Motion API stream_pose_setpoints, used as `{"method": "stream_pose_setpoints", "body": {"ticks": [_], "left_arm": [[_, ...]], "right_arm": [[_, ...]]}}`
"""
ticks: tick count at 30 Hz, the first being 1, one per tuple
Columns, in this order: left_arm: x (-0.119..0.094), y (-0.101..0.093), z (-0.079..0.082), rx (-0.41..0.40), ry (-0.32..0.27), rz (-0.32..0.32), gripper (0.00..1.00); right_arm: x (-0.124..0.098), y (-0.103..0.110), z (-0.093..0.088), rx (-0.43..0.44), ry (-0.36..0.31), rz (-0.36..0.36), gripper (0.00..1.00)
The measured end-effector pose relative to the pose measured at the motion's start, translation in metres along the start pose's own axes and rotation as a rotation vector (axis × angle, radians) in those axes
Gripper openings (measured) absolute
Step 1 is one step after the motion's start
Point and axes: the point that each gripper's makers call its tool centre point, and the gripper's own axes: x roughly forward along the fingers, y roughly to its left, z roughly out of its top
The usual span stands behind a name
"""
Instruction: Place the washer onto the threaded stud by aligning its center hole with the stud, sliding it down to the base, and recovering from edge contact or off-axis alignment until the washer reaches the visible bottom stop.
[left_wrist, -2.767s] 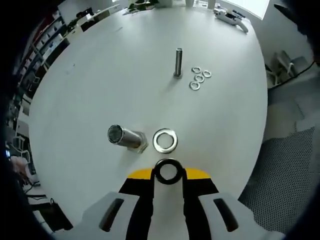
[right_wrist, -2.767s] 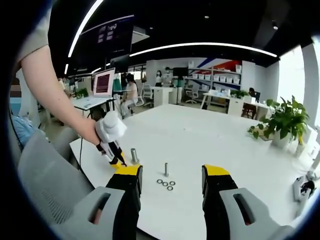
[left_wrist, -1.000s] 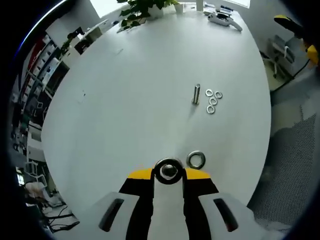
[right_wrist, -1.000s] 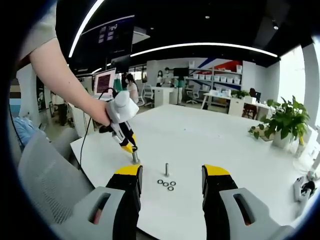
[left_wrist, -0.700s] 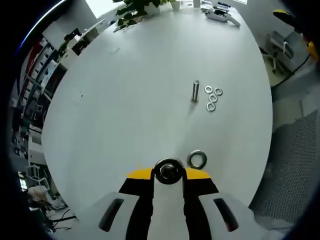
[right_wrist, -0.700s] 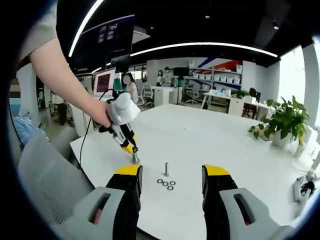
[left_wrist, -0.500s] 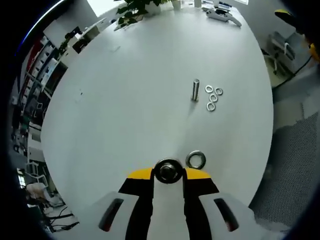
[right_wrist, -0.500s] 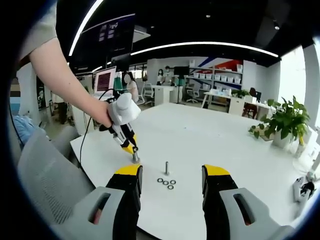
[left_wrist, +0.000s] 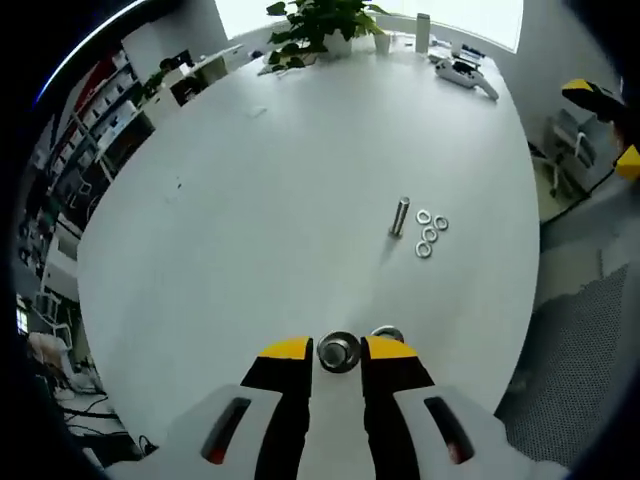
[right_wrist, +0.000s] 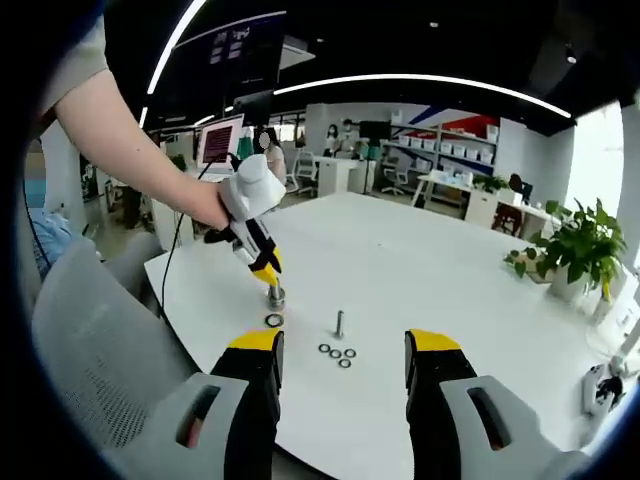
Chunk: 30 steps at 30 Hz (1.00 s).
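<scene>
Left tool (left_wrist: 338, 352) above the large stud (right_wrist: 276, 295) on the white desk (left_wrist: 280, 180).
Its jaws stand close about the stud's top; whether they pinch it cannot be told. One washer (right_wrist: 273, 320) lies flat just beside the stud's base; four small washers (right_wrist: 337, 353) lie near a thin stud (right_wrist: 339, 323). Right tool (right_wrist: 342, 350) jaws are spread, holding nothing.

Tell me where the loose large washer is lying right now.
In the right gripper view, the large washer lies flat on the white table, just below the big stud under the left gripper.
</scene>
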Motion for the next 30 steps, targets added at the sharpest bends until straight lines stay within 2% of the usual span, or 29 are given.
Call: {"method": "stream_pose_setpoints", "body": {"ticks": [3,6,12,16,19,25,28,30], "left_arm": [[-0.014,0.001,-0.002,-0.079,-0.068,0.004,0.17],[-0.025,0.001,-0.011,-0.113,-0.091,0.010,0.17],[-0.053,-0.001,-0.023,-0.223,-0.203,0.025,0.17],[-0.071,-0.003,-0.027,-0.245,-0.256,0.032,0.17],[-0.089,-0.006,-0.024,-0.304,-0.338,0.030,0.18],[-0.115,-0.015,-0.022,-0.316,-0.448,0.067,0.21],[-0.135,-0.018,-0.016,-0.342,-0.546,0.100,0.24],[-0.145,-0.023,-0.016,-0.352,-0.582,0.099,0.24]], "right_arm": [[0.001,0.001,-0.004,-0.005,0.019,0.000,0.51],[0.002,0.001,-0.007,-0.015,0.037,0.000,0.51],[0.003,0.003,-0.009,-0.015,0.052,0.008,0.52],[0.002,-0.003,-0.008,-0.003,0.050,-0.018,0.52],[0.002,-0.007,-0.007,0.012,0.045,-0.030,0.52],[0.001,-0.008,-0.006,-0.002,0.050,-0.048,0.52],[0.000,-0.008,-0.005,-0.017,0.048,-0.059,0.52],[0.000,-0.008,-0.006,-0.027,0.056,-0.070,0.52]]}}
